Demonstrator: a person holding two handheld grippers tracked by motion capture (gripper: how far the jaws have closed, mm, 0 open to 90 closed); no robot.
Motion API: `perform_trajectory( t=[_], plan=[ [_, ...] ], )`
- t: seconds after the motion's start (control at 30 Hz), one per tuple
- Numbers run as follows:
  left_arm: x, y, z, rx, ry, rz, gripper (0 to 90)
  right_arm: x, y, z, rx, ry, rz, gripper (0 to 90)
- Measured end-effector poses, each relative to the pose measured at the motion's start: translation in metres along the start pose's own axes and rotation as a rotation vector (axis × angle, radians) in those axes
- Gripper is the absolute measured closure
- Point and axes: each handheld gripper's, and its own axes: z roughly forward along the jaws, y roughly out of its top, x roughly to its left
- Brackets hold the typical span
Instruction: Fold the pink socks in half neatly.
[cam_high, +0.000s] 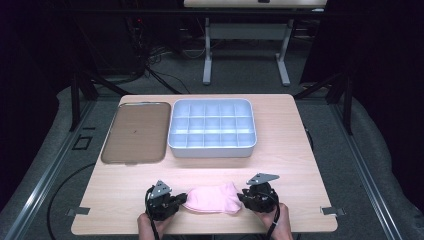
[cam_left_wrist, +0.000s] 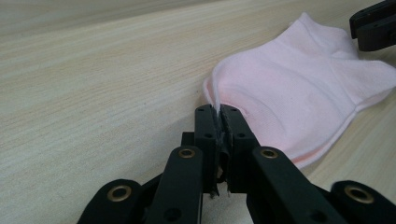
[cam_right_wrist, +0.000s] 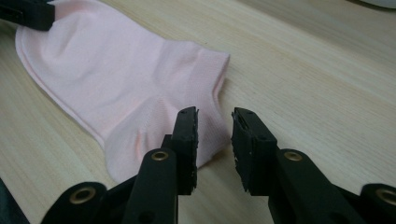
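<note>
Left gripper (cam_left_wrist: 219, 111) pinches pink sock (cam_high: 212, 198); right gripper (cam_right_wrist: 214, 126) gapes, seemingly empty, on pale wooden table (cam_high: 280, 155).

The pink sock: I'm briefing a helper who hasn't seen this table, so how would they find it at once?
Start at the wooden table; behind sit a white divided tray and a brown lid. Come to the near edge, between the left gripper and right gripper. The sock lies flat there, the one soft, pink thing, its tip pinched in the left jaws.

Pink sock (cam_high: 212, 198) btwn hand-held grippers, table (cam_high: 290, 145).
</note>
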Motion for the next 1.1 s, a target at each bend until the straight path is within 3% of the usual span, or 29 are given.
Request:
perform_trajectory(
  t=[0.07, 0.2, 0.43, 1.1],
  plan=[
    [0.003, 0.0, 0.0, 0.003, -0.018, -0.023, 86.2, 0.001, 0.001, 0.006, 0.02, -0.013, -0.042, 80.5],
    [0.002, 0.0, 0.0, 0.001, -0.017, -0.022, 86.3, 0.002, 0.004, 0.003, 0.017, -0.005, -0.046, 89.2],
    [0.003, 0.0, 0.0, 0.003, -0.022, -0.028, 86.3, 0.011, 0.01, -0.005, 0.026, -0.009, -0.073, 90.0],
    [0.003, -0.001, 0.0, 0.003, -0.021, -0.031, 86.1, 0.04, 0.041, -0.031, -0.034, 0.006, -0.156, 89.9]
  ],
)
